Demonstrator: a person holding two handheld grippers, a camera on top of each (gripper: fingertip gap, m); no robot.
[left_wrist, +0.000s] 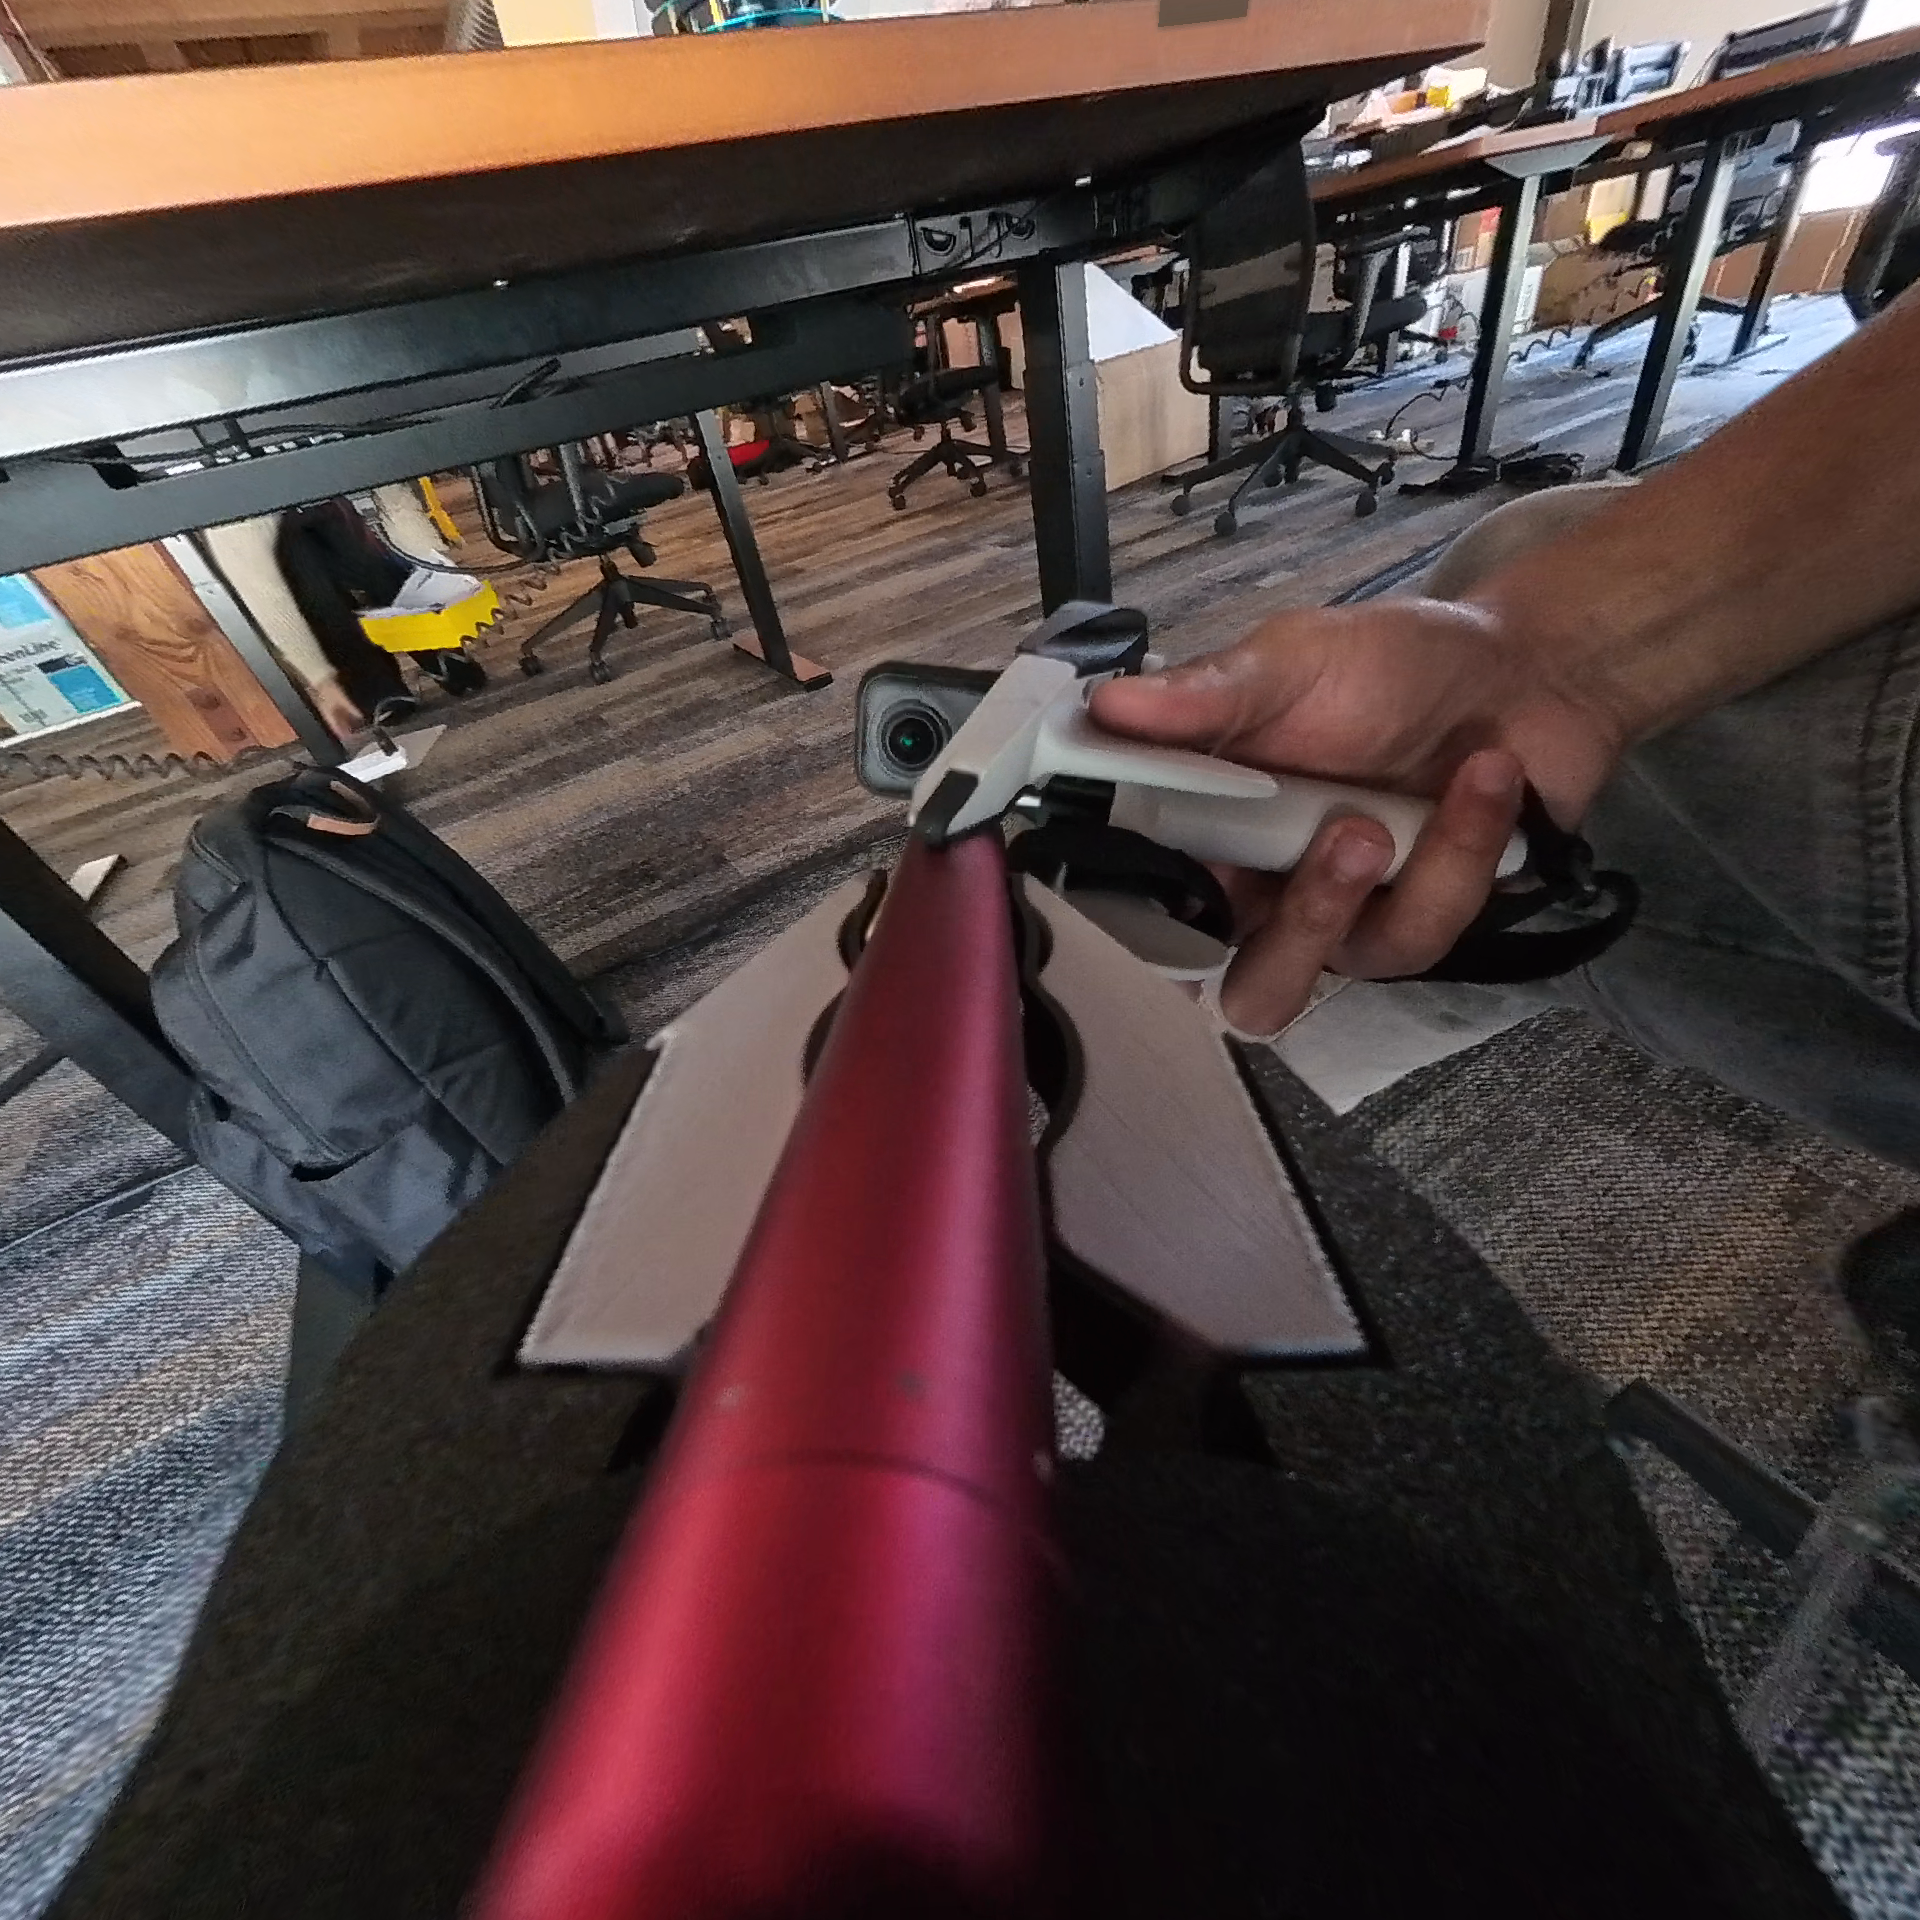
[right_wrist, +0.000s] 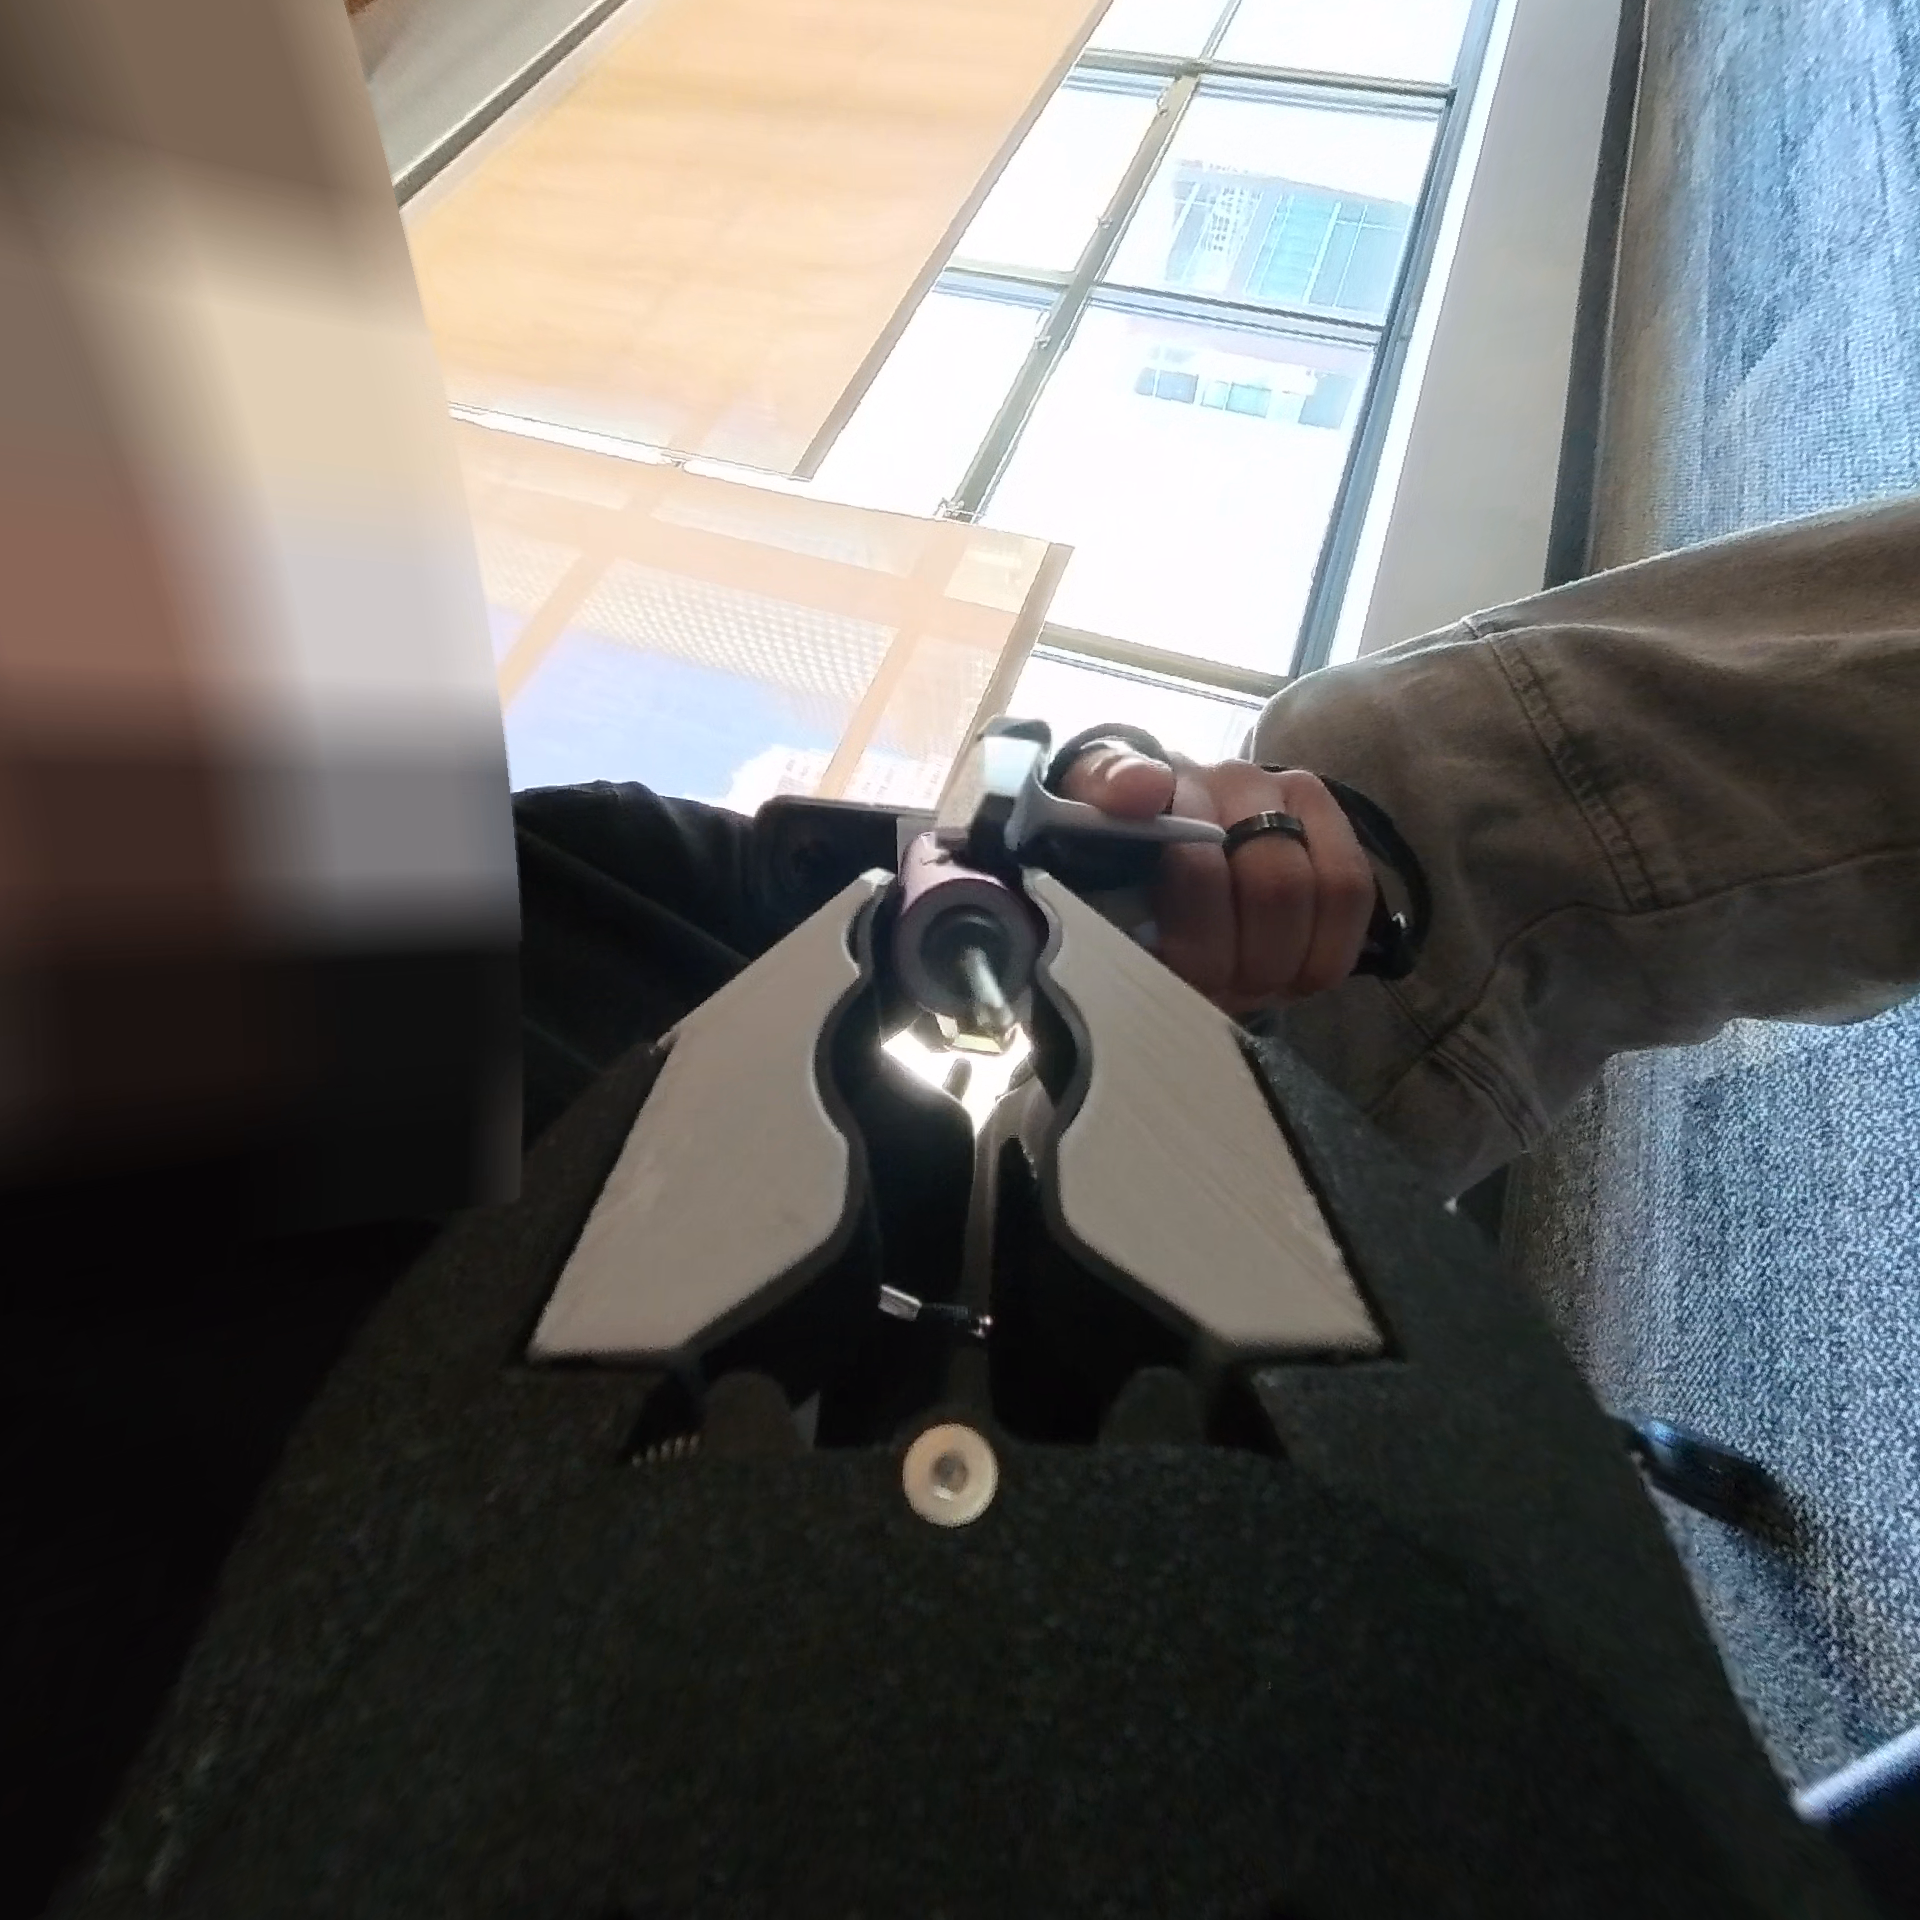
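Note:
A red metal tool handle (left_wrist: 883, 1299) runs from under the left camera forward between my left gripper's fingers. My left gripper (left_wrist: 945, 914) is shut on it near its narrow far end. My right gripper (left_wrist: 961, 821), held by a bare hand, meets the handle's tip from the right. In the right wrist view my right gripper (right_wrist: 956, 914) is shut around the handle's end (right_wrist: 935, 883), where a thin metal shaft (right_wrist: 987, 987) points back at the camera. My left gripper (right_wrist: 987, 800), held by a hand with a dark ring, grips the handle just behind.
A dark backpack (left_wrist: 343, 1018) stands on the carpet at the left under a wooden desk (left_wrist: 623, 156). Office chairs (left_wrist: 1278, 343) stand beyond. A jeans-clad leg (left_wrist: 1766, 883) is at the right. A large window (right_wrist: 1195, 416) and a grey sleeve (right_wrist: 1610, 831) show in the right wrist view. Left and right tips are no more than a few centimetres apart.

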